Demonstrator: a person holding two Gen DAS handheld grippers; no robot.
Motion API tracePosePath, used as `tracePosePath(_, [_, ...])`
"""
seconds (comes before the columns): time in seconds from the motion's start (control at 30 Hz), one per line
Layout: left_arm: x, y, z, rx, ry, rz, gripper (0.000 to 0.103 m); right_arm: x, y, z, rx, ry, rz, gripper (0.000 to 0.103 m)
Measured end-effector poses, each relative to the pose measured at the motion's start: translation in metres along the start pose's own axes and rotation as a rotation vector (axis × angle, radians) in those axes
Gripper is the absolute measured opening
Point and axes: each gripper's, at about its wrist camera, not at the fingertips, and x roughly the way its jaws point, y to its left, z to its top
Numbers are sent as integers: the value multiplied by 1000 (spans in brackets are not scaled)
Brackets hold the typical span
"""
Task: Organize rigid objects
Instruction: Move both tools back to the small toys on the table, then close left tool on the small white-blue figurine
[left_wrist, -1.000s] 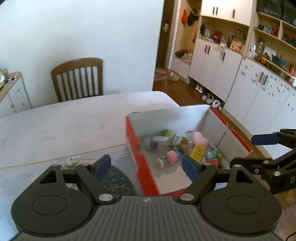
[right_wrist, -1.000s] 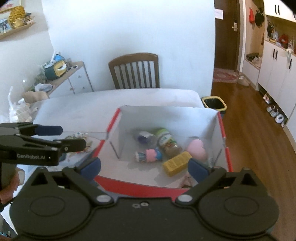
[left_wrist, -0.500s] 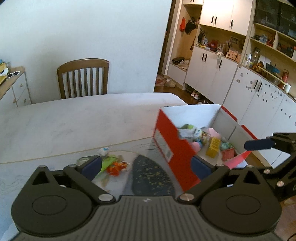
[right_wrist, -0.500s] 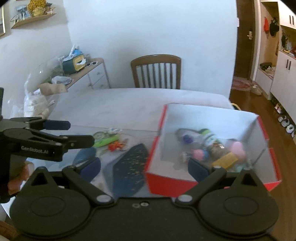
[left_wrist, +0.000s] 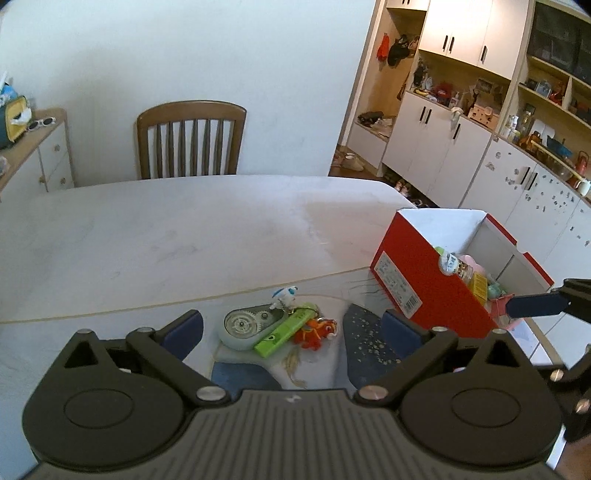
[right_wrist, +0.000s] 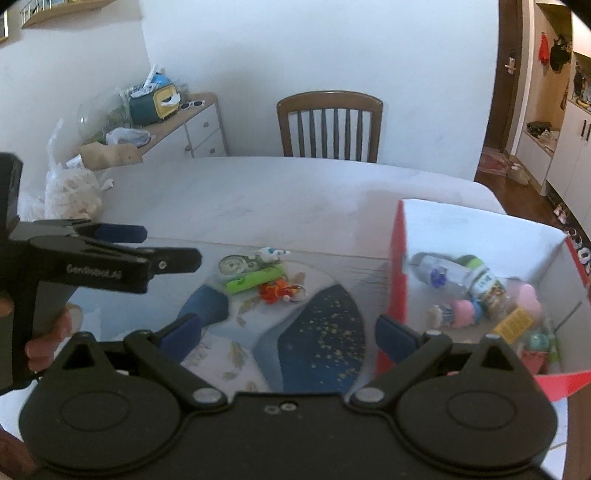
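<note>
A red box (left_wrist: 424, 284) with a white inside stands on the table at the right and holds several small items, among them a bottle (right_wrist: 439, 275), a pink toy (right_wrist: 465, 312) and a yellow block (right_wrist: 515, 325). Loose on a placemat lie a grey tape dispenser (left_wrist: 242, 326), a green bar (left_wrist: 284, 332), an orange keychain toy (left_wrist: 316, 330) and a small white-blue figure (left_wrist: 284, 293). They also show in the right wrist view (right_wrist: 255, 278). My left gripper (left_wrist: 291, 330) is open and empty just above the loose items. My right gripper (right_wrist: 279, 334) is open and empty over the mat.
A blue and white patterned placemat (right_wrist: 317, 332) covers the near table. A wooden chair (left_wrist: 190, 140) stands at the far edge. A sideboard with clutter (right_wrist: 155, 110) is at the left, white cupboards (left_wrist: 461, 155) at the right. The red box sits near the table's right edge.
Both grippers have swung left, away from above the box, toward the loose items on the placemat. Both stay open and empty.
</note>
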Motion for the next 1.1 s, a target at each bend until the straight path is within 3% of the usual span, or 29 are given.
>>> tracePosePath(0.1, [10,9,3,-7,5,-29,103,15,9,4,-33,2,-11,100])
tracePosePath(0.37, [45,19,15,33,15,-23,103,64,20,8,-67,49,-26,95])
tracePosePath(0.6, [82,30,17,44,64,-14,103,104,21,6,-114,83,-44,85])
tracePosePath(0.97, [124,17,14,154,101,-27,102,146,23,3,-183,108,-30,74])
tracePosePath(1.1, [137,16,17,150,119,-27,100,155,24,2,-197,102,-23,74])
